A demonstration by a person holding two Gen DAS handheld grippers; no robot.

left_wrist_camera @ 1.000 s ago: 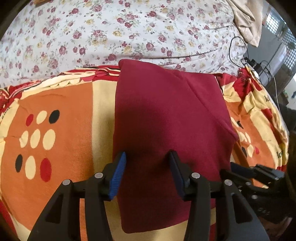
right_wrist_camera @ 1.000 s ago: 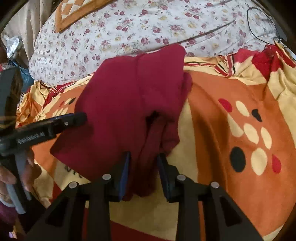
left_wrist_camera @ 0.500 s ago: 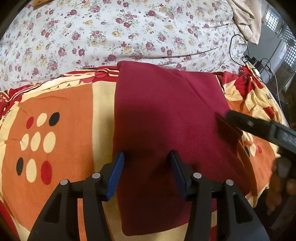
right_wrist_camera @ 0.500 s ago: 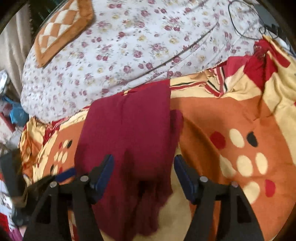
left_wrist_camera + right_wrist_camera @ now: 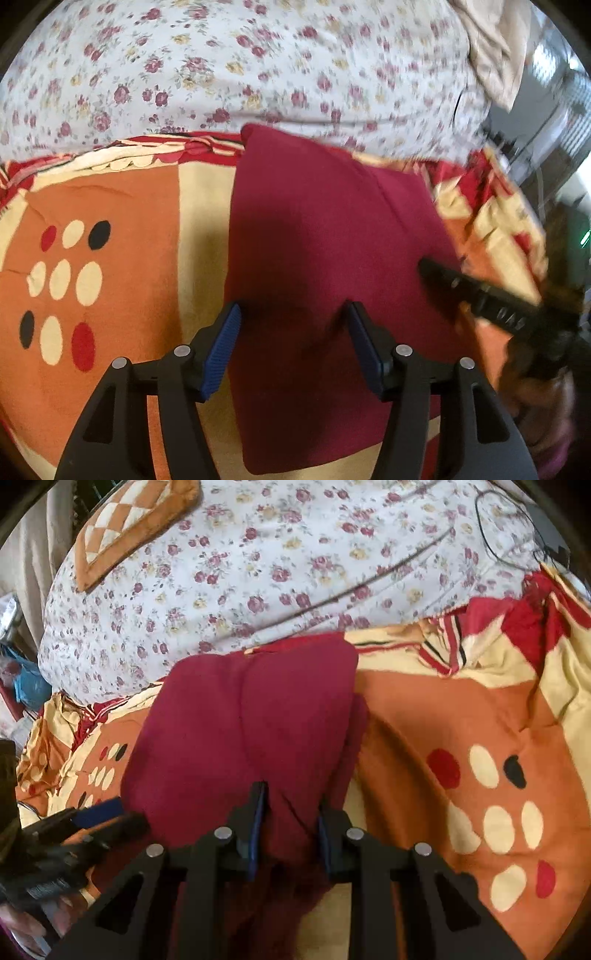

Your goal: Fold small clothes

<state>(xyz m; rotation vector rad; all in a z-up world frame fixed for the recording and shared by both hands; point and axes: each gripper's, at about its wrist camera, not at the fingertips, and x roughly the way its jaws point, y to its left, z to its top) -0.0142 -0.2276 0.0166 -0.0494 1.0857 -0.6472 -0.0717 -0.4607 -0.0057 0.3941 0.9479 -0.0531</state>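
Note:
A dark red garment [image 5: 317, 258] lies folded on the orange patterned blanket [image 5: 110, 266]. My left gripper [image 5: 293, 339] is open, its jaws wide apart over the garment's near left part, holding nothing. In the right wrist view the same garment [image 5: 243, 731] lies spread out, with a bunched fold at its near edge. My right gripper [image 5: 290, 821] has its jaws closed in on that bunched fold. The right gripper's finger also shows in the left wrist view [image 5: 476, 291], at the garment's right edge.
A white floral sheet [image 5: 258, 66] covers the bed behind the blanket. A checked orange cushion [image 5: 125, 528] lies at the far left. Black cables [image 5: 517, 528] lie at the far right. A beige cloth [image 5: 491, 48] hangs at the top right.
My right gripper opened and lifted half a second ago, then came down and closed on the garment's near fold. My left gripper stayed open over the garment.

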